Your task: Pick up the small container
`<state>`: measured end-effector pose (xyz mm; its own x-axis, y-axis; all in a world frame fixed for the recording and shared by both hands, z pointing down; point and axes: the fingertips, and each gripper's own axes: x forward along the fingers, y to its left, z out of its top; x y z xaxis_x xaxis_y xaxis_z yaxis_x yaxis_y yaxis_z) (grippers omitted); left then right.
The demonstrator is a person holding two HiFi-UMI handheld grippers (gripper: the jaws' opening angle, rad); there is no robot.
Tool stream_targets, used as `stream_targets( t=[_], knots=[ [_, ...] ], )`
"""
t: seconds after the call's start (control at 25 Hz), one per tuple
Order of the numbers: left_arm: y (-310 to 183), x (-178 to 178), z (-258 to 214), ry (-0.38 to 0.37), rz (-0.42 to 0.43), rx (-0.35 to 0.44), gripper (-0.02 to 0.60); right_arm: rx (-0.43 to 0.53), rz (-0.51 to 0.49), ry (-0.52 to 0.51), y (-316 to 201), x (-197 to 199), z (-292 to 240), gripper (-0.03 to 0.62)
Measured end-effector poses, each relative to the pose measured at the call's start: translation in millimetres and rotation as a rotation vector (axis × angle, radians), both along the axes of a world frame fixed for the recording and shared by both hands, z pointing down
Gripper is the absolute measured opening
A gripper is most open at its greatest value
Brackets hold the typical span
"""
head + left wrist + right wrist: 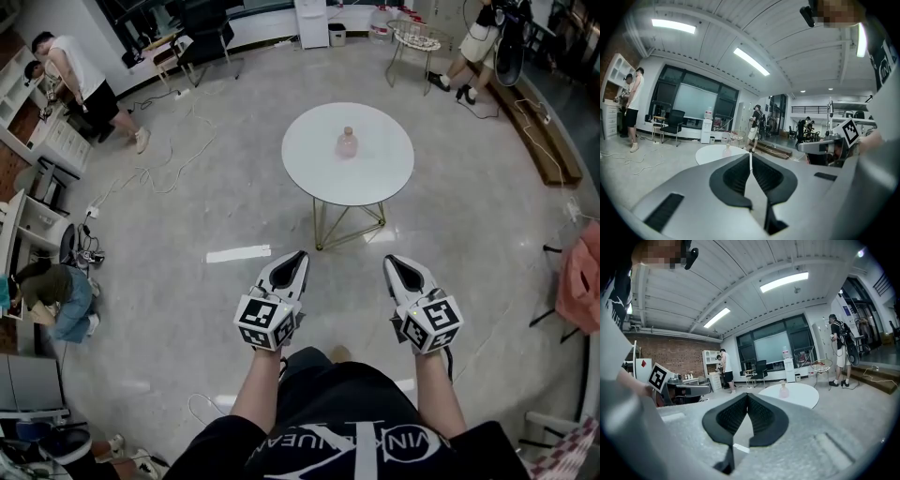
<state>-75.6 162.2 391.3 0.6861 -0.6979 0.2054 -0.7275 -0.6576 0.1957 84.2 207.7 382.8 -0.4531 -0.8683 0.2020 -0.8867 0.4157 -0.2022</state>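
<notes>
The small container is a pale pink bottle (347, 142) standing upright near the middle of a round white table (314, 164). It also shows far ahead as a small bottle (726, 149) in the left gripper view and as a bottle (783, 389) in the right gripper view. My left gripper (301, 256) and right gripper (389, 262) are held side by side well short of the table, over bare floor. Both are shut with nothing between the jaws. Each gripper points toward the table.
The table stands on thin gold wire legs (349, 223). Cables (164, 169) trail over the floor at left. A person (80, 84) stands at shelves far left, another crouches (56, 300) at left. A wire chair (417, 39) and a person stand at the back right.
</notes>
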Motion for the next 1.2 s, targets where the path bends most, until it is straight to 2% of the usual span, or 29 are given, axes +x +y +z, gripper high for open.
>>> stream_targets(
  t=[0.24, 0.6, 0.96, 1.2],
  knots=[
    [-19, 6, -11, 0.008, -0.003, 0.018, 0.020, 0.004, 0.003, -0.010, -15, 9, -3, 0.005],
    [-28, 10, 15, -0.026, -0.019, -0.044, 0.020, -0.034, 0.015, -0.059, -34, 23, 18, 0.005],
    [-94, 33, 19, 0.026, -0.003, -0.027, 0.020, -0.040, 0.027, -0.043, -86, 43, 19, 0.005],
    [-140, 44, 28, 0.026, 0.017, -0.045, 0.020, -0.059, 0.033, -0.056, -131, 50, 27, 0.005]
  ],
)
